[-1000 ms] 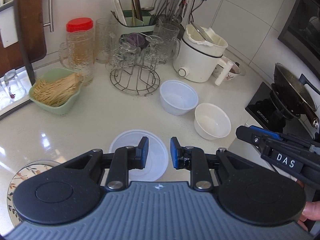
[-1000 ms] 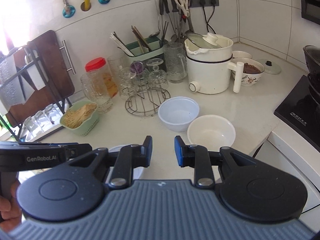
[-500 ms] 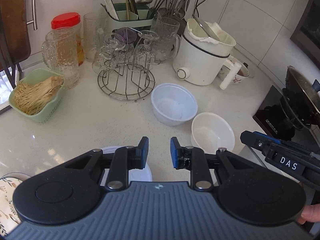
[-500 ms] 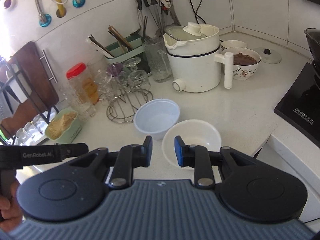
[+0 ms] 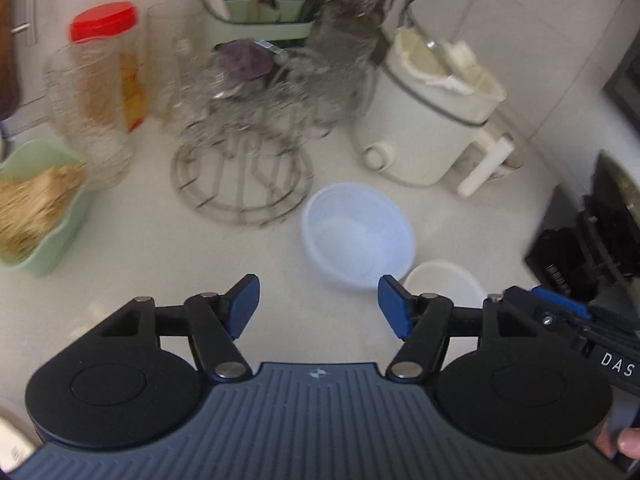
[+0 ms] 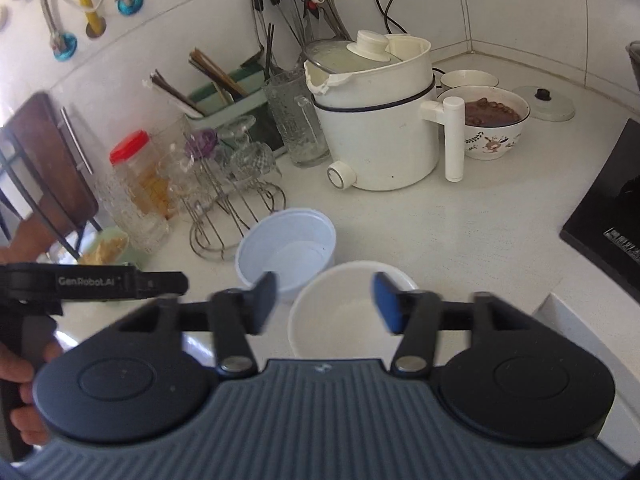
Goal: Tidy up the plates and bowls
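Both grippers have advanced toward the bowls. Left gripper and right gripper are opening, empty, evidently for rims: translucent bowl ahead, white bowl below, touching.

Left view: sits on the left gripper, looking forward and steeply down along its fingers at the counter; blurred.
Left view nearness: close over the pale-blue bowl, which lies just beyond the fingertips; the white bowl is partly hidden behind the right finger.
Right view: sits on the right gripper, tilted less steeply, taking in the tiled wall and hanging tools.
Right view nearness: close above the white bowl.
Shared: both bowls, wire rack, cooker, red-lid jar.
Cross-sight: each view catches the other gripper at its edge.
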`<control>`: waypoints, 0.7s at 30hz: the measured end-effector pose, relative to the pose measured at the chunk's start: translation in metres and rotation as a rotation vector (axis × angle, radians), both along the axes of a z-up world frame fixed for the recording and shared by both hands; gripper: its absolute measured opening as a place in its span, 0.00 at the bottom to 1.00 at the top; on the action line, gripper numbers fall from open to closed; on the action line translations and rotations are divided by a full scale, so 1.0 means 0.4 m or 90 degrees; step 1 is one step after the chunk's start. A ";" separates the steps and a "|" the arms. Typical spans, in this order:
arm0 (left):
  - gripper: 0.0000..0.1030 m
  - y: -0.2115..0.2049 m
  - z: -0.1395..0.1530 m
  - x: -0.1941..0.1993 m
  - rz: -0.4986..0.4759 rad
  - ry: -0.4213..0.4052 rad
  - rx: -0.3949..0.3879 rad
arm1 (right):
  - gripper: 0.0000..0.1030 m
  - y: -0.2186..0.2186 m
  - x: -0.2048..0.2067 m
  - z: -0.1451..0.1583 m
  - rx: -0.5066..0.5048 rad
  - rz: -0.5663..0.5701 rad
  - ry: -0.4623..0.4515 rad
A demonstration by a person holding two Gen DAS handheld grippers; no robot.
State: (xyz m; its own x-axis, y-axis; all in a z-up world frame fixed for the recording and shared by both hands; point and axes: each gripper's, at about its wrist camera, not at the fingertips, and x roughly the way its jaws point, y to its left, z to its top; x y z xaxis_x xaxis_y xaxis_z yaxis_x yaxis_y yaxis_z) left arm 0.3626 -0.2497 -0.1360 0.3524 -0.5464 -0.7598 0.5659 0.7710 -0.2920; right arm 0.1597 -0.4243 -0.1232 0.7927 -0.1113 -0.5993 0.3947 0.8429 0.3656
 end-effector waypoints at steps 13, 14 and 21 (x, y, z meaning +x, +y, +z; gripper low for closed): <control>0.57 -0.083 -0.098 0.132 0.035 0.106 -0.007 | 0.55 -0.075 0.162 -0.094 0.040 0.016 0.034; 0.53 -0.088 -0.104 0.138 0.033 0.113 -0.007 | 0.51 -0.079 0.177 -0.102 0.042 0.019 0.037; 0.41 -0.132 -0.119 0.166 0.016 0.122 0.036 | 0.36 -0.085 0.264 -0.127 0.017 0.054 0.068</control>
State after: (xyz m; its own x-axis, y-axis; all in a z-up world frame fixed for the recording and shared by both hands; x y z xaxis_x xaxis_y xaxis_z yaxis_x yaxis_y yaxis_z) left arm 0.4288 -0.3026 -0.1837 0.2118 -0.4938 -0.8434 0.4843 0.8026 -0.3483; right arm 0.2654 -0.4584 -0.1739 0.7296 -0.0296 -0.6832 0.3613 0.8650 0.3483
